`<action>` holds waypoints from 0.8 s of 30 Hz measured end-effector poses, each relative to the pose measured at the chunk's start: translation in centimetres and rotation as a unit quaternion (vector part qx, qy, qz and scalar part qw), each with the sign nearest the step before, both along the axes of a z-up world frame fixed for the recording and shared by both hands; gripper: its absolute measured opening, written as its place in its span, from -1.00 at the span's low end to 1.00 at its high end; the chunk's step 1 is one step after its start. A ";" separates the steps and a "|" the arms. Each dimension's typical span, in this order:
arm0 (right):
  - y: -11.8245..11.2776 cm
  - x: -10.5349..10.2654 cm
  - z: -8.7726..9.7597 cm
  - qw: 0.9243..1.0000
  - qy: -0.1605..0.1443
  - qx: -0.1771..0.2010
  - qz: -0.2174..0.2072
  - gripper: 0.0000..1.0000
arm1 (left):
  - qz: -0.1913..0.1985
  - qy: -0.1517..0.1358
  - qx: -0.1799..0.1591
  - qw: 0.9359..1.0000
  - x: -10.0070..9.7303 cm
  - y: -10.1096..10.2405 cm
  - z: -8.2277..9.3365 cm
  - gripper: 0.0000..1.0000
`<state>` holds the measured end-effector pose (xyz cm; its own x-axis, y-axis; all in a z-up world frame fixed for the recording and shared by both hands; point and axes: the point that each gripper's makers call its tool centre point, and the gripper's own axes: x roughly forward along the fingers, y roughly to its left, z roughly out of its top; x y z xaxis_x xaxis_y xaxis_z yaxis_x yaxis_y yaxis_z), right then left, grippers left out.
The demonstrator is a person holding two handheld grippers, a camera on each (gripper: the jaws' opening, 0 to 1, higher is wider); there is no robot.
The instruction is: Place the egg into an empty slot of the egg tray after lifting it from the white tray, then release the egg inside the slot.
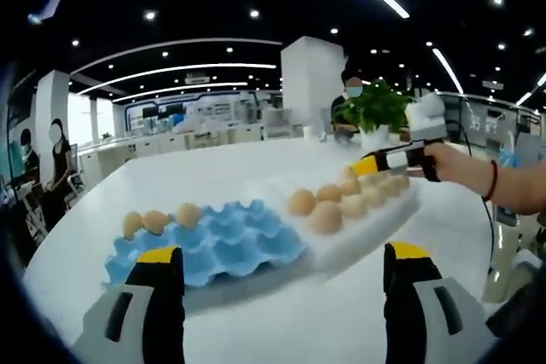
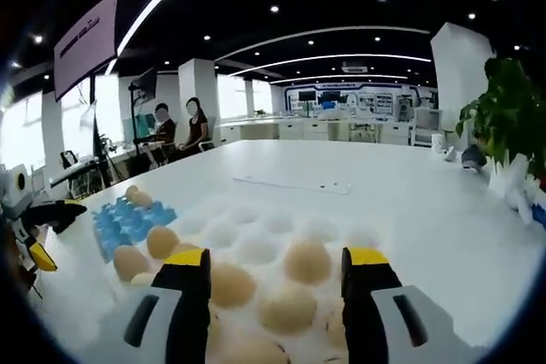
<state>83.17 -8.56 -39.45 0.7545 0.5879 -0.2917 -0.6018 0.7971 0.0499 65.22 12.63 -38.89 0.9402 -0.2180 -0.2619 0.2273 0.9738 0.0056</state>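
In the left gripper view, the left gripper (image 1: 284,283) stands low over the white bench (image 1: 281,330), its two yellow-tipped fingers (image 1: 159,255) spread wide with nothing between them. Just past them lies the blue egg tray (image 1: 230,245), a moulded pulp sheet of peaked cups; three brown eggs (image 1: 157,220) sit along its far left edge, and the other slots are bare. Touching its right side is the white tray (image 1: 358,240), which holds a cluster of smooth, pale tan eggs (image 1: 325,216) in rows. At that tray's far end the right gripper (image 1: 368,164) reaches in, held by a person's hand (image 1: 452,164) with a red band on the wrist. Behind it stands a green potted plant (image 1: 375,108).

In the right gripper view, the right gripper's fingers (image 2: 189,283) are parted above the white tray (image 2: 256,228), framing one egg (image 2: 308,262) that lies in its cup, untouched. More eggs surround it, round and matt beige. Further left is the blue egg tray (image 2: 128,215), and two people (image 2: 179,130) sit at a distant desk.
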 end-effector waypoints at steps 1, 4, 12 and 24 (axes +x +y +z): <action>0.0 0.2 -0.1 1.000 0.003 0.001 -0.003 0.25 | 0.000 -0.001 -0.002 1.000 -0.1 0.0 0.1 0.98; 0.0 0.9 -0.2 1.000 0.010 0.010 -0.015 0.23 | -0.001 -0.007 -0.011 1.000 -0.2 -0.1 0.4 0.98; -0.1 1.5 -1.0 0.999 0.020 -0.001 -0.030 0.13 | 0.008 -0.002 0.000 1.000 -0.5 0.4 0.1 0.98; 0.4 2.7 -1.8 0.998 0.046 -0.013 -0.047 0.00 | 0.000 0.001 0.005 1.000 -1.1 0.0 -0.1 0.97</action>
<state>85.85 -8.18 -41.25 0.7758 0.5070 -0.3755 -0.5177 0.8518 0.0804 64.14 12.59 -38.97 0.9396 -0.2144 -0.2669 0.2264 0.9739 0.0147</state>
